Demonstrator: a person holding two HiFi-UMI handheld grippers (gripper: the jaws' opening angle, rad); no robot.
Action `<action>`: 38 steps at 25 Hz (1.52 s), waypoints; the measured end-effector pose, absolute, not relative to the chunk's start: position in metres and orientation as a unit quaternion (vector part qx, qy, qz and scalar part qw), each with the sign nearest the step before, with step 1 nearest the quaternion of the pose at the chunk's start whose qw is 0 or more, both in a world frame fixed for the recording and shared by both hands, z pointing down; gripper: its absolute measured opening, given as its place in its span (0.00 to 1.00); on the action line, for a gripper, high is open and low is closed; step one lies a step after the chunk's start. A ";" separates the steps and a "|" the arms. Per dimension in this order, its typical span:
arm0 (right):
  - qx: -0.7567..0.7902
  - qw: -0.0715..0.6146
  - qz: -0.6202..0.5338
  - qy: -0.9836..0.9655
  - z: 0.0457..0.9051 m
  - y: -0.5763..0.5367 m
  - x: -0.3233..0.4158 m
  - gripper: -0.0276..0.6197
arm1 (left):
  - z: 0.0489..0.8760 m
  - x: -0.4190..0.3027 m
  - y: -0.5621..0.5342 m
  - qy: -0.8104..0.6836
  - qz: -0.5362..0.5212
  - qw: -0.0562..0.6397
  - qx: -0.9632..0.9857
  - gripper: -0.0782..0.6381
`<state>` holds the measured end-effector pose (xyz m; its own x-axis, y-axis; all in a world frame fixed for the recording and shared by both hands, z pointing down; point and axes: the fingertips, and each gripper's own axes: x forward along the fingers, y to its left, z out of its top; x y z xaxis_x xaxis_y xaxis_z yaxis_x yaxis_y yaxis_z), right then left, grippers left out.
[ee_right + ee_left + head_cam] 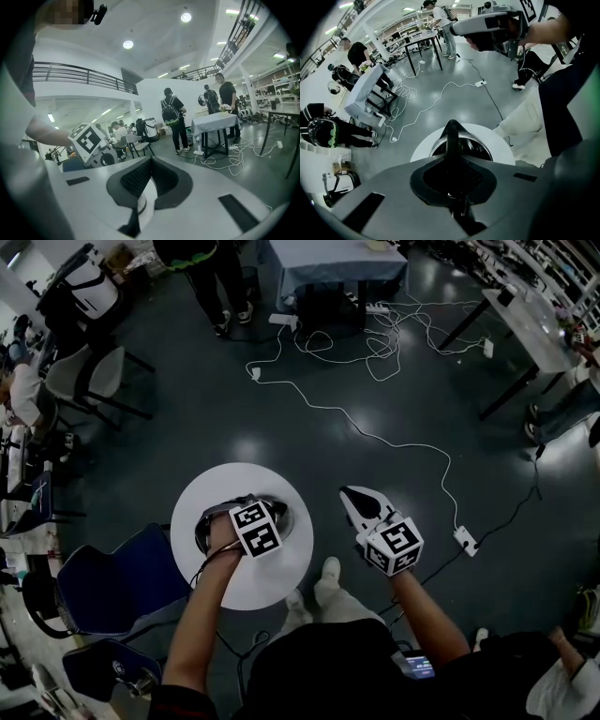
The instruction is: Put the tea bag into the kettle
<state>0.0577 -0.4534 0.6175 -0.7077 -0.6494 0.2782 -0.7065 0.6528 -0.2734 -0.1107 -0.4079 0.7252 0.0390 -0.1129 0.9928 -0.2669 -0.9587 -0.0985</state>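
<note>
On the round white table (pixel 202 493) stands the steel kettle (pixel 281 513) with a black handle (pixel 201 529). In the left gripper view the kettle (pixel 476 146) shows a dark mouth just past my jaws. My left gripper (pixel 239 517) hangs right over it, and its dark jaws (pixel 452 125) are shut; anything between them is hidden. My right gripper (pixel 350 493) is held off the table to the right, over the floor. It (pixel 149 160) is shut on a white tea bag (pixel 148 199) sitting in the hollow of its jaws.
A blue chair (pixel 120 579) stands left of the table. The person's shoes (pixel 328 570) are just right of it. White cables (pixel 375 437) and a power strip (pixel 466 540) lie on the dark floor. Tables (pixel 330 261) and people stand further back.
</note>
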 end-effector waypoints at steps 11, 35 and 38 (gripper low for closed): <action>0.377 0.088 0.186 -0.903 0.625 -0.459 0.056 0.07 | 0.755 -0.117 -0.404 -0.086 0.711 0.029 0.697 0.13; 0.374 0.087 0.168 -0.908 0.606 -0.439 0.048 0.07 | 0.713 -0.121 -0.416 -0.225 0.641 0.005 0.734 0.16; 0.374 0.087 0.161 -0.909 0.599 -0.434 0.045 0.07 | 0.699 -0.130 -0.415 -0.256 0.627 0.001 0.735 0.15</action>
<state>0.0449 -0.4339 0.5988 -0.7046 -0.6529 0.2781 -0.7087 0.6677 -0.2280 -0.1301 -0.4151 0.6993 0.0817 -0.3759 0.9231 -0.3777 -0.8688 -0.3203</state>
